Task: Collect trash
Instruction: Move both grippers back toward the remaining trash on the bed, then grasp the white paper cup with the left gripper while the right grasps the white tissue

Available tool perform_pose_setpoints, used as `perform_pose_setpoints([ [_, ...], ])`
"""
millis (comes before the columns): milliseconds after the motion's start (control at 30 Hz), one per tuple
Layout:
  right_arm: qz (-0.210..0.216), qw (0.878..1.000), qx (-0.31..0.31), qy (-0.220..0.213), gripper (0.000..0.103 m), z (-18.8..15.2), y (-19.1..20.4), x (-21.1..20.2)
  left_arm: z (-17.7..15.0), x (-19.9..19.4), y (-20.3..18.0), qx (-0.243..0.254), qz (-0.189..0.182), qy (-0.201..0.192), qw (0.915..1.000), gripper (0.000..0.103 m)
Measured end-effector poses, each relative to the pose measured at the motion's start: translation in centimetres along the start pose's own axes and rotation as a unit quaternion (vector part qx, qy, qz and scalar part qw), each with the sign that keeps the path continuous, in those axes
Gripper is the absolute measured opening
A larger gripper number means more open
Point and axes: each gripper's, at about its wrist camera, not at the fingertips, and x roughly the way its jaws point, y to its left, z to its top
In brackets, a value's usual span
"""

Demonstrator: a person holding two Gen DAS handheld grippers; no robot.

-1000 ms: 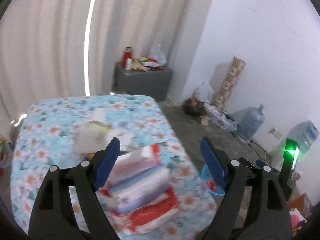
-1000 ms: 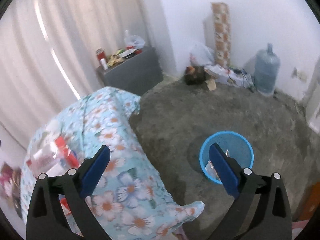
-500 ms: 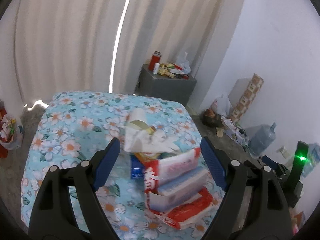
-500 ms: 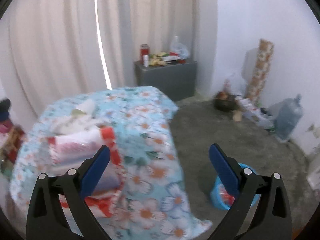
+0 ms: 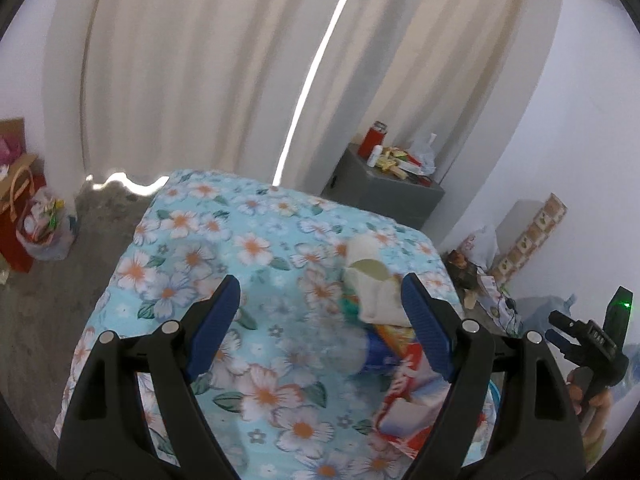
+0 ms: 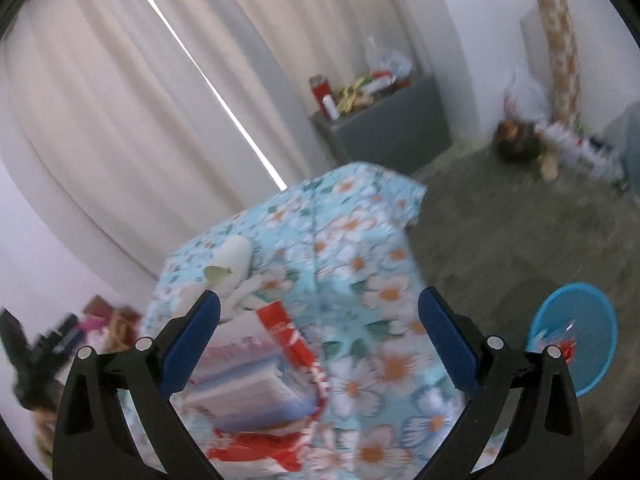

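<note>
A pile of trash lies on the floral-clothed table: a crumpled white paper cup, a blue and orange wrapper and a red-and-white tissue pack. My left gripper is open and empty above the table, left of the pile. My right gripper is open and empty above the table; the tissue pack and the cup sit at its left finger. A blue bin with some trash stands on the floor at the right.
A grey cabinet with a red flask and clutter stands by the curtain. Bags and a water jug line the right wall. A red bag stands on the floor at the left. The right gripper shows at the left wrist view's right edge.
Both views have swung. The left gripper has moved left, so the pile now sits by its right finger. The right gripper has turned so the bin is at its right again.
</note>
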Motion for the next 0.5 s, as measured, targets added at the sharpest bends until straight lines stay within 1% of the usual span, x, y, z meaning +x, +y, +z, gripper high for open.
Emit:
perform_pose_setpoints([
  [133, 0.026, 0.999, 0.003, 0.031, 0.096, 1.0, 1.2, 2.6, -0.1, 1.6, 2.2, -0.024, -0.010, 0.011, 0.9996, 0.078],
  [267, 0.061, 0.996, 0.000, 0.062, 0.096, 2.4, 2.7, 5.1, 0.0, 3.7, 3.3, -0.038, -0.033, 0.021, 0.9985, 0.078],
  [400, 0.092, 0.991, 0.001, 0.093, 0.092, 3.5, 4.3, 7.9, 0.6, 6.5, 3.6, -0.051, -0.070, 0.045, 0.9952, 0.078],
  [467, 0.102, 0.989, -0.005, 0.107, 0.089, 3.6, 4.9, 9.0, 1.5, 8.6, 3.4, -0.060, -0.100, 0.070, 0.9907, 0.078],
  [500, 0.104, 0.988, -0.008, 0.114, 0.088, 3.6, 5.2, 9.7, 2.2, 10.0, 3.1, -0.064, -0.122, 0.088, 0.9865, 0.078],
])
